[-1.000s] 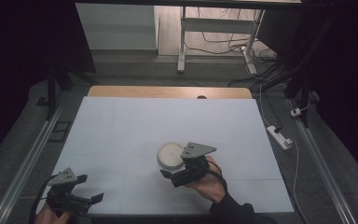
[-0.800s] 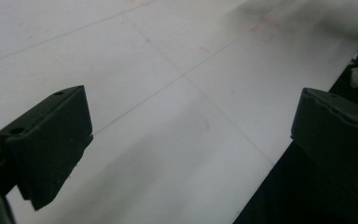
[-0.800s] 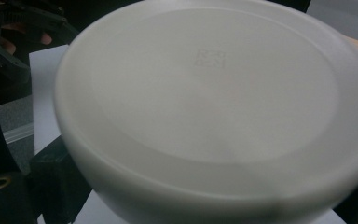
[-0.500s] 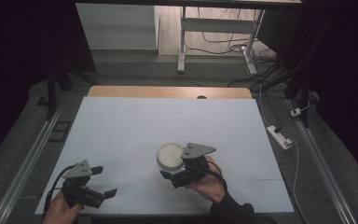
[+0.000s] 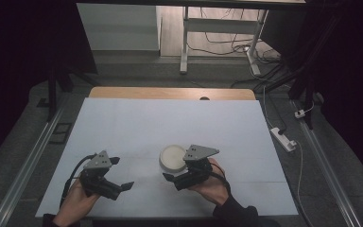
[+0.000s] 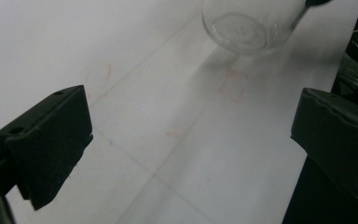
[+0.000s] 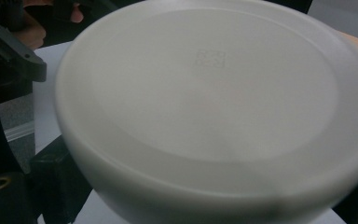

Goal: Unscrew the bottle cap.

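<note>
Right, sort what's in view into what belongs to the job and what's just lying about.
In the job:
- white round container, at the right gripper
- left gripper, jaws wide apart, pointed toward it

Lying about:
- white power strip on the floor
- cables beyond the table

Left gripper (image 5: 118, 175) low at the near left, held in the left hand (image 5: 75, 201), jaws spread wide and pointing right, right gripper (image 5: 172, 170) in the right hand (image 5: 212, 182), pointing left, jaws spread around the white bowl (image 5: 172, 157)
</note>
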Action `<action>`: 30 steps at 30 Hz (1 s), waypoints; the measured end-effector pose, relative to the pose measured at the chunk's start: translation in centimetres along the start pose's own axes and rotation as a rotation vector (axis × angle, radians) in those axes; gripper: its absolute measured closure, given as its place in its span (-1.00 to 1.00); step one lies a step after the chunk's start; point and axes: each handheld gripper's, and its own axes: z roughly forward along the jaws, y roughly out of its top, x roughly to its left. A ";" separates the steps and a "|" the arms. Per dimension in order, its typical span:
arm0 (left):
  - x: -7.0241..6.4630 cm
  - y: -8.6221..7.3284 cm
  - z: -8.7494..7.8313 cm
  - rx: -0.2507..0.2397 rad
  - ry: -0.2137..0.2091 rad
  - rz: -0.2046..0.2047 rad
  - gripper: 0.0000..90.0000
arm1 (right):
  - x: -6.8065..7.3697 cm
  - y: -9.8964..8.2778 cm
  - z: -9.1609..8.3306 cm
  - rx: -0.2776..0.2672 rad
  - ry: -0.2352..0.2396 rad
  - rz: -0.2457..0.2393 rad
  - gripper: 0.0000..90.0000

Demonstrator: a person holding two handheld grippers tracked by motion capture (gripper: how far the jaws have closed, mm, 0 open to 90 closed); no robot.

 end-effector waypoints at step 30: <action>-0.2 8.7 4.2 -0.058 -0.315 0.318 -0.99 | 0.6 -0.3 0.2 -0.016 0.069 -0.038 -0.86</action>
